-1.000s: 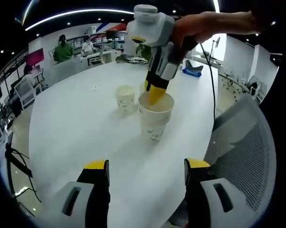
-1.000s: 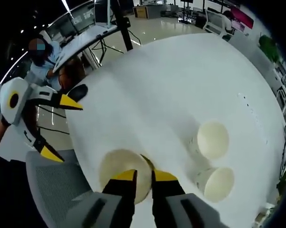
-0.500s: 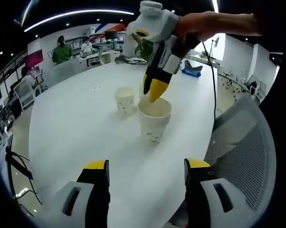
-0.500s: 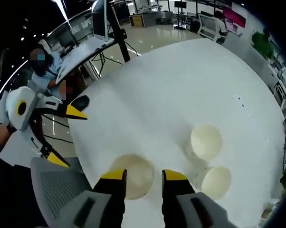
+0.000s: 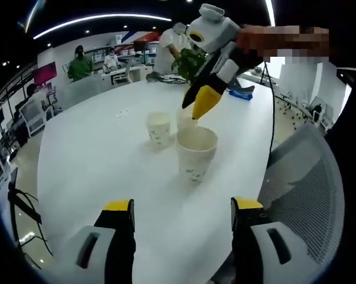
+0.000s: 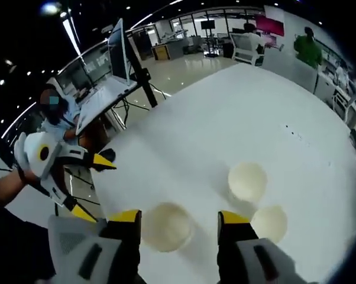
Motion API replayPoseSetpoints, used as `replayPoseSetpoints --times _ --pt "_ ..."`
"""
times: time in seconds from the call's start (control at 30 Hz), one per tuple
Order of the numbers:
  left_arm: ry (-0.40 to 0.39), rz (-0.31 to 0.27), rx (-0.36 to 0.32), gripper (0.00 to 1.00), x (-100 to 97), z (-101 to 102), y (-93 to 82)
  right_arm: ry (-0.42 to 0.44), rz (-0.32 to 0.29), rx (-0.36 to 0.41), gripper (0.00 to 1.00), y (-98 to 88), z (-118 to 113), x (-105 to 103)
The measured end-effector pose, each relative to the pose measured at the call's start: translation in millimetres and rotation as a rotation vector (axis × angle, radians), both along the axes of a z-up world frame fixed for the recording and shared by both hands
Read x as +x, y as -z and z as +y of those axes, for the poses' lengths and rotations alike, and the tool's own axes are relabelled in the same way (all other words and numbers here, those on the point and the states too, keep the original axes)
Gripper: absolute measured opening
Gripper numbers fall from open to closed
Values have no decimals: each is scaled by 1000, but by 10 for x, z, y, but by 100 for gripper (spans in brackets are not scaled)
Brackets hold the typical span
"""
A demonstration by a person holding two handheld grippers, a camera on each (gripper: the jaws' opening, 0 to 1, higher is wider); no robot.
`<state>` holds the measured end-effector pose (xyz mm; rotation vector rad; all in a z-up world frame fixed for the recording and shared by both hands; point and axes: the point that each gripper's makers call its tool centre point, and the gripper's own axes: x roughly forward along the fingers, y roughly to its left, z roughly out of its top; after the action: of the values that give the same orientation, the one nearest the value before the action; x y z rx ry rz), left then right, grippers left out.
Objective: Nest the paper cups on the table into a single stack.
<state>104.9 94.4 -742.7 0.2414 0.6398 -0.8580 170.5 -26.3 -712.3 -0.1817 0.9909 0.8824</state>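
The nested paper cup stack [image 5: 196,152] stands on the white desk [image 5: 95,160] near two single cups [image 5: 159,128], and the right claw [image 5: 203,102], now lifted off it and spread empty, has finished that drop, while the left claw [image 5: 181,216] waits wide open, the farthest cup [image 5: 185,119] partly hidden.

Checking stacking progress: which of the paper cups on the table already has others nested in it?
The stacked cup nearest the left gripper: layered rims show down its side. The two single cups behind it show none.
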Motion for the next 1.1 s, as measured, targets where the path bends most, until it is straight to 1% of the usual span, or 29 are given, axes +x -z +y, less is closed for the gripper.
replayPoseSetpoints --times 0.1,0.23,0.27,0.33,0.37,0.57,0.7,0.83,0.93,1.0,1.1 --pt "5 -4 1 64 33 7 2 28 -32 30 58 -30 -12 50" --pt "18 -6 6 64 29 -19 -23 41 -64 49 61 -42 -85 39" --pt "20 -7 7 64 27 -30 -37 42 -69 52 62 -38 -99 34" --pt "24 -6 8 64 33 -41 -36 44 -78 56 63 -46 -141 -43" --pt "29 -6 10 64 37 -50 -28 47 -82 57 63 -38 -130 -21" --pt "33 -1 8 64 7 -82 -19 74 -102 72 63 -46 -207 -55" --pt "32 -1 7 64 9 -79 -17 83 -148 73 63 -55 -277 -50" --pt "30 -1 4 64 12 -76 -35 102 -158 81 63 -39 -335 -51" --pt "30 -2 5 64 18 -77 -38 111 -159 71 63 -12 -401 -69" --pt "28 -1 4 64 25 -72 -36 125 -159 71 63 -25 -440 -52" --pt "26 0 2 64 36 -66 -18 139 -161 74 62 18 -478 -32"
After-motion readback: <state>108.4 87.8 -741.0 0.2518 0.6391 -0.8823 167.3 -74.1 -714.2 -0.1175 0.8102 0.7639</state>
